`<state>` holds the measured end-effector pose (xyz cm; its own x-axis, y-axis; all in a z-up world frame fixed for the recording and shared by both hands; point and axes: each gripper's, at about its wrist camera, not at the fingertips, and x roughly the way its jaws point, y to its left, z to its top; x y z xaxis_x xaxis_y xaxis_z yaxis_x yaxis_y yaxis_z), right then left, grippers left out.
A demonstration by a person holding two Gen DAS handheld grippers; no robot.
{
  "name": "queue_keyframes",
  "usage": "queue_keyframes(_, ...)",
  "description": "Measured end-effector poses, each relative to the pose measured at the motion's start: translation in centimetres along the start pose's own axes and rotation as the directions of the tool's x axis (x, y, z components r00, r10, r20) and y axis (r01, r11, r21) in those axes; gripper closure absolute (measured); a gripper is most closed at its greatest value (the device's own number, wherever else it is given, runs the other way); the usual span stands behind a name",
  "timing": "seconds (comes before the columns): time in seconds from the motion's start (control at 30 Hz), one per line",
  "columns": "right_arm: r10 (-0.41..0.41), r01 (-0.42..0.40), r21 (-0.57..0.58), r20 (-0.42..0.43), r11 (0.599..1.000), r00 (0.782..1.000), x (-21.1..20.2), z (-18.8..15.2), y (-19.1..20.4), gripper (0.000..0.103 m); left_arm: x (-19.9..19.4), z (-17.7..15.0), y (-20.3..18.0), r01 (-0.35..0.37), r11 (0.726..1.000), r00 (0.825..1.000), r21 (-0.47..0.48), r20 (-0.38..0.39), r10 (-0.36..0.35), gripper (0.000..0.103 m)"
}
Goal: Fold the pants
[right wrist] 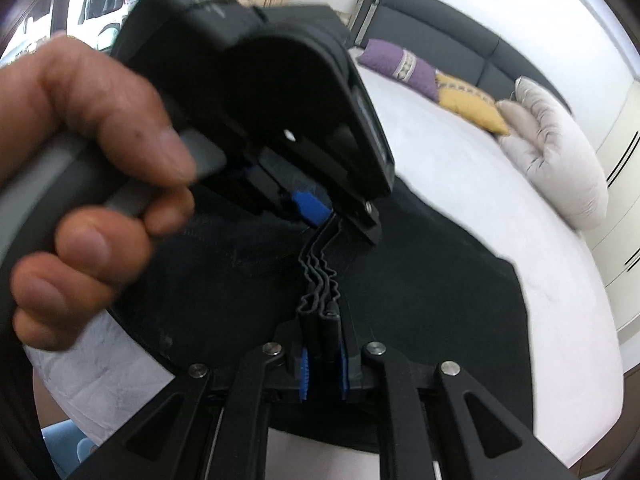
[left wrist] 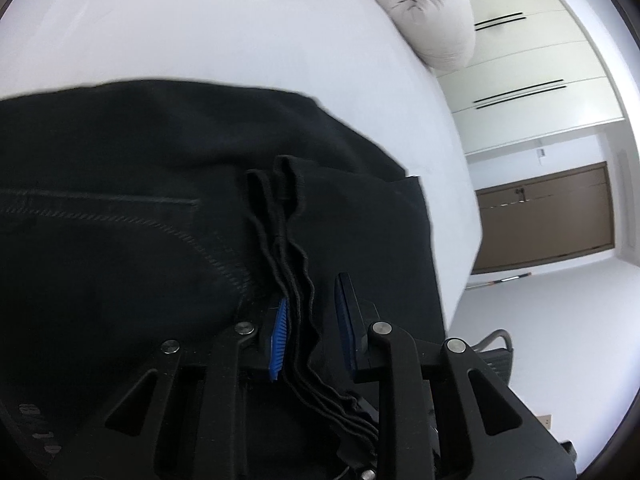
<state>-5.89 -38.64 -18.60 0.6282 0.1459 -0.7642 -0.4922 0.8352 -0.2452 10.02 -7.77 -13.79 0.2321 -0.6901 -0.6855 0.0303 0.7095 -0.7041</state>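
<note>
Black pants [left wrist: 120, 208] lie on a white bed [left wrist: 200, 32]. In the left wrist view a bunched edge of stacked layers [left wrist: 294, 280] runs between the blue-padded fingers of my left gripper [left wrist: 310, 316]; the jaws stand apart with the fabric against the left pad. In the right wrist view the pants [right wrist: 420, 300] spread over the bed [right wrist: 460, 168], and my right gripper [right wrist: 323, 368] is shut on the same folded edge [right wrist: 320, 280]. The left gripper [right wrist: 320, 212], held by a hand [right wrist: 92, 168], sits at the far end of that edge.
A grey puffy cushion [right wrist: 560, 152], a yellow pillow [right wrist: 468, 104] and a purple pillow [right wrist: 396, 64] lie at the head of the bed against a dark headboard [right wrist: 440, 40]. White wardrobe doors [left wrist: 528, 60] and a brown door [left wrist: 544, 216] stand beyond the bed.
</note>
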Motion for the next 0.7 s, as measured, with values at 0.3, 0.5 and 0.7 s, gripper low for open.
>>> queue_keyframes(0.3,0.389,-0.382,0.235,0.018,0.894,0.921,-1.3,-1.5,-8.6,0.044,-3.6,-0.9,-3.6,-0.219,0.969,0.967,0.116,0.161,0.199,0.082)
queue_keyframes(0.5,0.621,-0.602,0.498,0.150,0.625,0.769,-0.7,-4.1,-20.0,0.092,0.4,-2.5,-8.5,-0.250,0.914,0.966,0.320,0.150,0.212,0.082)
queue_keyframes(0.7,0.663,-0.632,0.649,0.254,0.423,0.704,5.3,-3.8,-32.8,0.092,3.9,-4.6,-5.8,-0.240,0.918,0.971,0.317,0.099,0.220,0.082)
